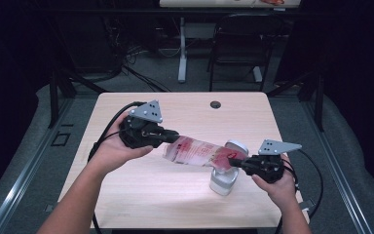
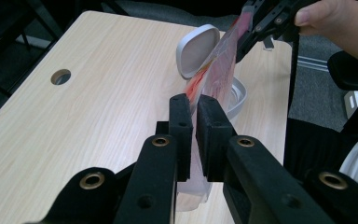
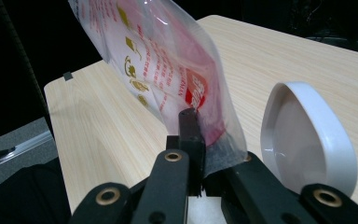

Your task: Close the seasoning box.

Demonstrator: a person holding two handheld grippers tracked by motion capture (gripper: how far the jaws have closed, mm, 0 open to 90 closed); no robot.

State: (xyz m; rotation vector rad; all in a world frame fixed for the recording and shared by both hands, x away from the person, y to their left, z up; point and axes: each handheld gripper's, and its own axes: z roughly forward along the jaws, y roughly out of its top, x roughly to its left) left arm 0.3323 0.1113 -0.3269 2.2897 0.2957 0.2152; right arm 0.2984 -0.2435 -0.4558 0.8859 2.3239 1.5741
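High view puts the clear red-printed pouch (image 1: 202, 152) stretched in the air between the two tools, its long axis running from about ten o'clock down to four o'clock across the wooden table (image 1: 185, 109). The left gripper (image 1: 171, 137) has its jaws closed on the upper, ten o'clock end; the left gripper view shows the black pads pinching the pale edge of the pouch (image 2: 216, 79) between them. The right gripper (image 1: 237, 163) clamps the lower, four o'clock end, and the right gripper view shows its jaws shut on the film of the pouch (image 3: 177, 74) at the red patch.

Directly beneath that lower end stands the white container (image 1: 223, 180), with its round hinged lid (image 1: 237, 146) flipped open behind it, toward twelve o'clock. The pouch's low end hangs just above the container's mouth, so the right gripper is the nearer one to it. Judging by this tilt, the coming move depends on keeping the low end over the opening while the left end stays higher.
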